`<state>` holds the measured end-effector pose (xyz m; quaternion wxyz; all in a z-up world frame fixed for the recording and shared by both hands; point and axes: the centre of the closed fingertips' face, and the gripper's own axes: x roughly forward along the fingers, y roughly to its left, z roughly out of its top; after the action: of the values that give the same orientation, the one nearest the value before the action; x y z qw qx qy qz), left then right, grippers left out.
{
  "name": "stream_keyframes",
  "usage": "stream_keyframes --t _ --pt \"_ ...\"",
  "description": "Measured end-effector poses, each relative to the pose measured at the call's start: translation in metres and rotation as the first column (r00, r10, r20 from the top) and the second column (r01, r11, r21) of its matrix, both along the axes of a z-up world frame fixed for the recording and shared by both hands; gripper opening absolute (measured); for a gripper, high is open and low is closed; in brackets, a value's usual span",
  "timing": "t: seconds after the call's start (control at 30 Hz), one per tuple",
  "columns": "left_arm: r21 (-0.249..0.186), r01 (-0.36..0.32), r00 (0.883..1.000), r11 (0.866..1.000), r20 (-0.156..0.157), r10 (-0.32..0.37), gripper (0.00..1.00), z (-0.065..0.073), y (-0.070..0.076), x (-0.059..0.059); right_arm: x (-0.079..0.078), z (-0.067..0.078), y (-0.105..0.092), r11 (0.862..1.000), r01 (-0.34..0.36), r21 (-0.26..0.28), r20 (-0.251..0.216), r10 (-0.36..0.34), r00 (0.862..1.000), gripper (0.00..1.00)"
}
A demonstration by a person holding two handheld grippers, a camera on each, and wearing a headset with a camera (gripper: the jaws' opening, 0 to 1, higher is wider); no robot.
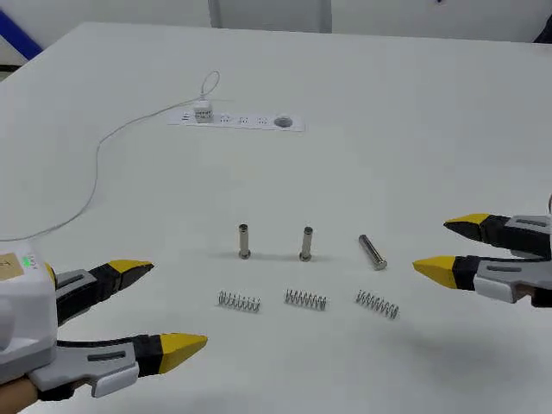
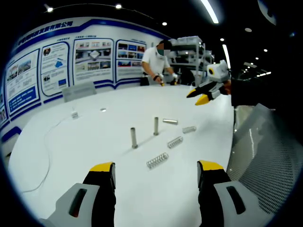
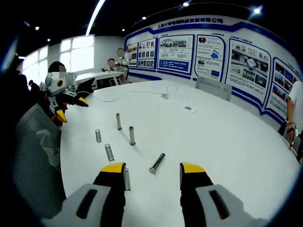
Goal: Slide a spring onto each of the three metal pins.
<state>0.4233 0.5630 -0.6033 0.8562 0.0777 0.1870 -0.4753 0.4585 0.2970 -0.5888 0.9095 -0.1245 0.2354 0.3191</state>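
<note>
Left tool [image 1: 177,304] sits low over the near-left of the worktop [image 1: 414,103], jaws apart, nothing between them. Right tool [image 1: 431,246] is at the right edge, jaws also apart and empty, tips near the lying pin.

Three pins in a row mid-worktop. Left pin [image 1: 244,241] and middle pin [image 1: 306,243] stand upright; right pin [image 1: 372,252] lies on its side. Just in front is a row of springs, one before each pin: left spring [image 1: 239,301], middle spring [image 1: 305,299], right spring [image 1: 377,304]. All lie flat, none is on a pin. Task looks unstarted.

Likely step: the first pick-up.
- Pinch a spring across its coils near one end, lightly, as a hard squeeze may flick it away.
- Tip it upright, centre the open end over the pin head, lower it straight.
- Steady the pin low down with the other tool; the upright pins look easy to topple.
- The lying pin probably needs standing up, or holding by one end, before threading.

Power strip [image 1: 237,120] lies well behind.
</note>
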Motion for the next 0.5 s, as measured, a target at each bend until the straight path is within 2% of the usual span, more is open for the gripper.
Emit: stream_keyframes --t 0.3,0.5 --pt "0.003 0.003 1.0 1.0 -0.003 -0.003 0.71 -0.001 -0.001 -0.001 0.023 -0.009 0.008 0.999 0.002 -0.035 -0.038 -0.003 0.999 0.4" --pt "0.003 0.004 1.0 1.0 -0.006 -0.004 0.7 -0.001 -0.001 -0.001 0.038 -0.02 0.014 0.998 0.014 -0.063 -0.076 -0.019 0.997 0.35"
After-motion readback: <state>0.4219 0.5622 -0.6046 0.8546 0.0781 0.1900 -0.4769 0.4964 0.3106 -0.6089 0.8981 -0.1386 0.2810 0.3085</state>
